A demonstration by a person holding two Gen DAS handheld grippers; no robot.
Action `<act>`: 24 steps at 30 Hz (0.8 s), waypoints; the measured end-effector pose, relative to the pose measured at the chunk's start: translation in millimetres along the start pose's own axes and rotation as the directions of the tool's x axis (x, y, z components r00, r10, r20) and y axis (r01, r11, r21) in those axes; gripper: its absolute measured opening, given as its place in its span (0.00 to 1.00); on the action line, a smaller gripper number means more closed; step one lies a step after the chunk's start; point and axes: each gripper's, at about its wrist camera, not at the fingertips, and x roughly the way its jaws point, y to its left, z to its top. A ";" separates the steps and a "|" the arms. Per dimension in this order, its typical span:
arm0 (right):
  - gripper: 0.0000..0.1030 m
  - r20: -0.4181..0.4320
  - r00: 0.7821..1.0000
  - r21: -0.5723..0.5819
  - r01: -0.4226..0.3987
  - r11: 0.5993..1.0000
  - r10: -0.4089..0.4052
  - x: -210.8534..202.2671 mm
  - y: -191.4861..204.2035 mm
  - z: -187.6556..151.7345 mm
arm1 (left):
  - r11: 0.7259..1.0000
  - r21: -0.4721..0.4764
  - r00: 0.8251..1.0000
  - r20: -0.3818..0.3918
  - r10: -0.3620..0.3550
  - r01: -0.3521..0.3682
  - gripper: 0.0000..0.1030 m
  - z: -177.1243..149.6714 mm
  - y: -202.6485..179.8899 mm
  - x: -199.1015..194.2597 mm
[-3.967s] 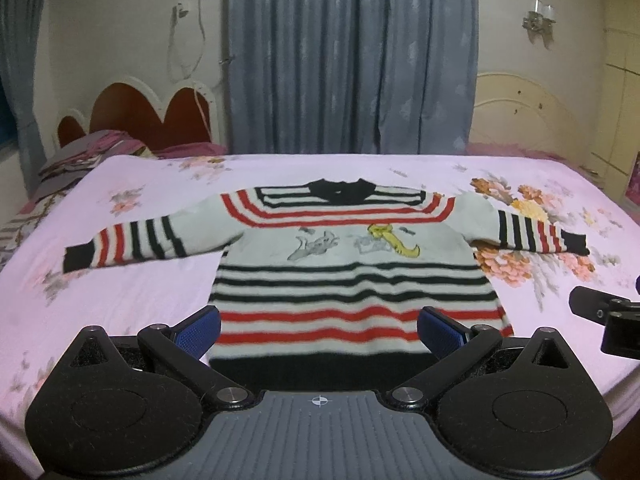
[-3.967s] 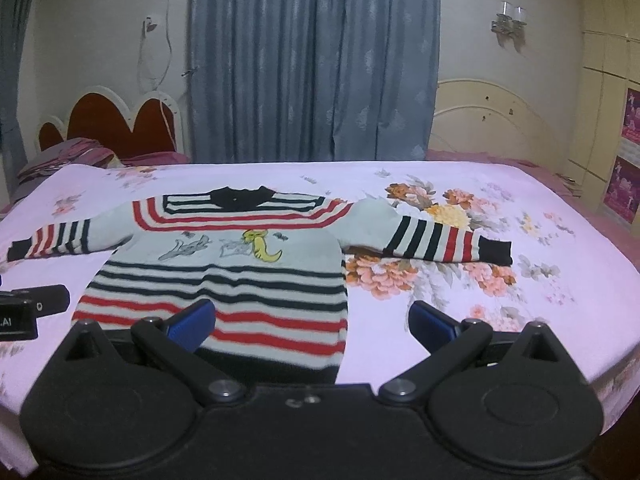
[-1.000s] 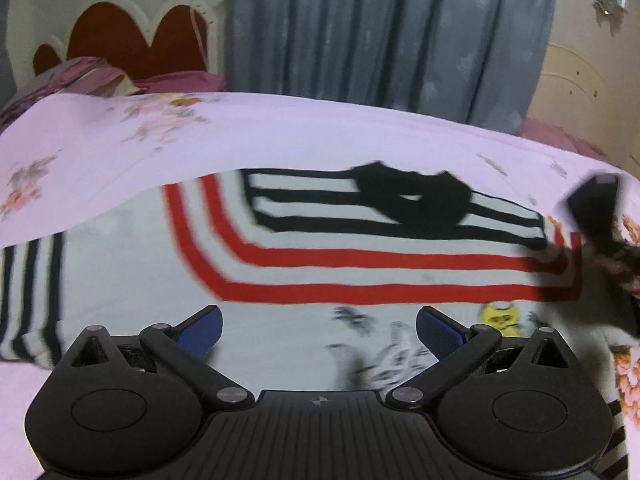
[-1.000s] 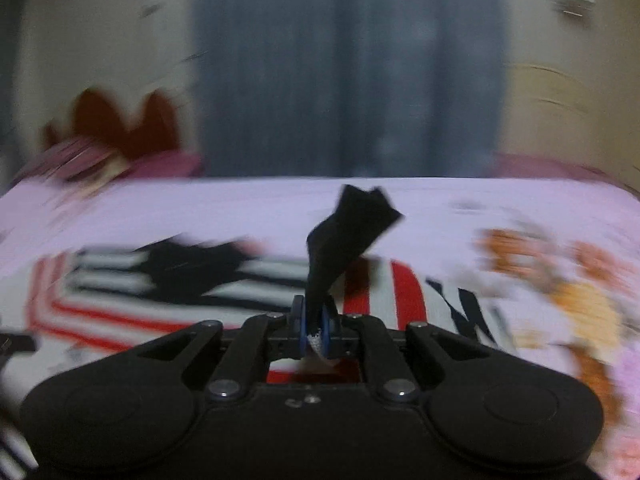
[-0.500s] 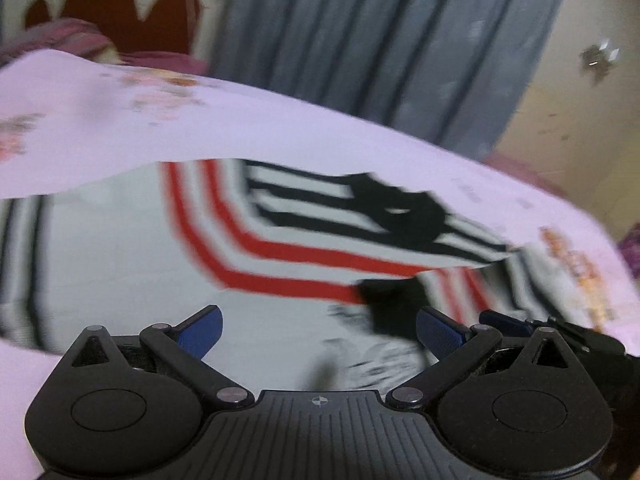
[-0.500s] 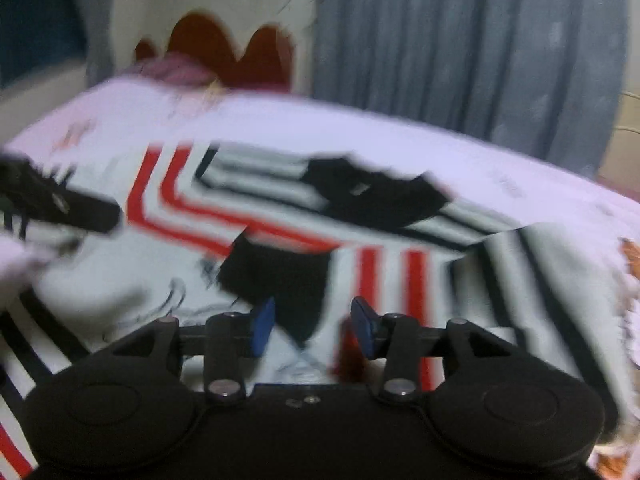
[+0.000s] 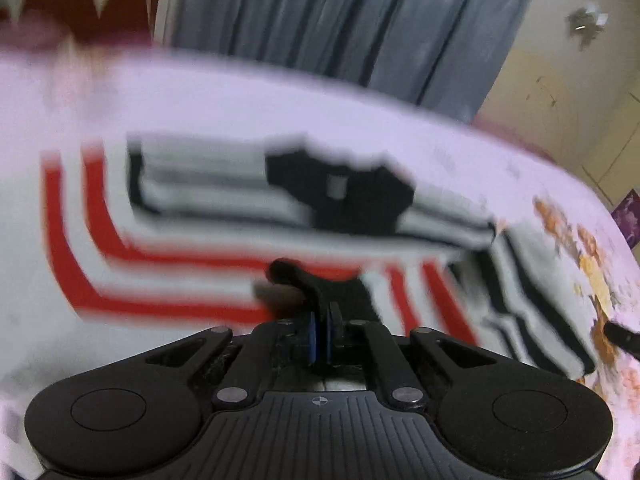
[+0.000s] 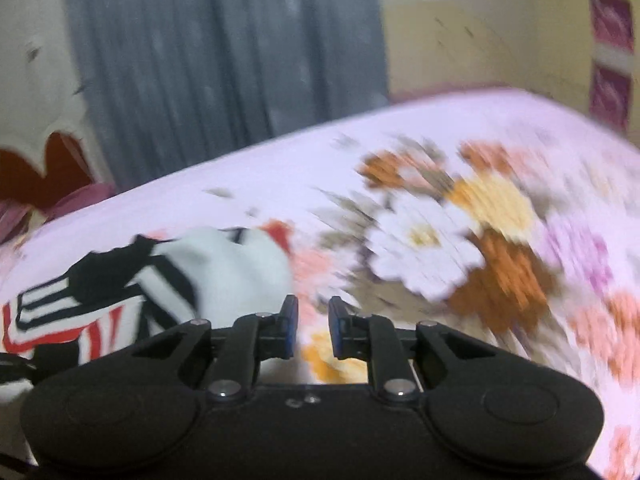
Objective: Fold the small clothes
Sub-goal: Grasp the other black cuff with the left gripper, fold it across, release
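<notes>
Red-, black- and white-striped sweater [image 7: 192,240]; pink floral bedsheet [image 8: 460,240]; grey curtain [image 7: 340,20]

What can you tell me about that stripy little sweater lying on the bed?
The sweater is a small knitted top, white with red and black stripes and a black collar. It lies spread on the pink flowered bedsheet. One striped sleeve is folded in across the chest. The left gripper is shut on a piece of black fabric, apparently that sleeve's cuff, though blur makes this uncertain. The right gripper is slightly open beside the sweater's edge and holds nothing.
</notes>
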 end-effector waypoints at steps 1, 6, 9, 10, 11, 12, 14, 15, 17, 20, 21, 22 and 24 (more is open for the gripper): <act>0.16 -0.007 1.000 0.019 0.000 1.000 0.000 0.8 -5.3 -1.6 | 0.999 0.013 0.999 0.041 0.035 -0.035 0.03 2.4 2.1 -12.4; 0.16 -0.051 0.997 0.019 -0.051 0.999 0.051 12.2 -12.8 -13.9 | 0.991 0.049 0.992 -0.017 0.128 -0.127 0.03 -9.5 26.4 -0.8; 0.16 -0.083 0.990 -0.020 -0.112 0.993 0.110 18.0 -4.3 -22.3 | 0.987 0.055 0.989 -0.018 0.150 -0.149 0.03 -14.6 21.8 3.9; 0.15 -0.088 0.988 -0.042 -0.131 0.990 0.127 19.1 -0.3 -24.5 | 0.986 0.054 0.987 -0.015 0.159 -0.158 0.03 -14.9 19.8 4.2; 0.14 -0.104 0.984 -0.071 -0.149 0.986 0.141 24.0 3.5 -28.2 | 0.983 0.053 0.985 -0.007 0.174 -0.173 0.03 -16.1 18.0 5.7; 0.13 -0.132 0.983 -0.104 -0.144 0.984 0.130 30.1 6.8 -31.2 | 0.982 0.044 0.983 -0.002 0.185 -0.184 0.04 -18.0 19.1 5.6; 0.16 -0.163 0.981 -0.152 -0.131 0.980 0.106 37.7 10.8 -35.8 | 0.979 0.027 0.980 0.015 0.200 -0.201 0.04 -21.4 24.3 4.1; 0.16 -0.171 0.979 -0.155 -0.136 0.979 0.109 37.2 11.8 -32.9 | 0.978 0.026 0.979 0.019 0.204 -0.205 0.04 -22.7 23.9 4.3; 0.17 -0.148 0.980 -0.151 -0.152 0.977 0.130 31.3 10.8 -25.0 | 0.978 0.032 0.978 0.018 0.207 -0.207 0.04 -23.5 23.5 6.5; 0.19 -0.106 0.980 -0.114 -0.178 0.977 0.167 31.9 5.1 -10.8 | 0.980 0.007 0.980 0.016 0.200 -0.201 0.05 -19.0 26.8 5.2; 0.19 -0.097 0.981 -0.118 -0.182 0.976 0.171 36.2 5.6 -6.0 | 0.979 0.006 0.979 0.013 0.204 -0.204 0.13 -17.2 27.4 7.5; 0.19 -0.093 0.981 -0.125 -0.181 0.975 0.170 40.8 6.1 -1.1 | 0.977 0.009 0.977 0.008 0.212 -0.212 0.23 -15.0 27.8 11.2; 0.27 -0.072 0.982 -0.118 -0.184 0.976 0.176 57.6 7.5 14.4 | 0.976 -0.002 0.976 0.009 0.219 -0.219 0.35 -9.6 29.8 16.0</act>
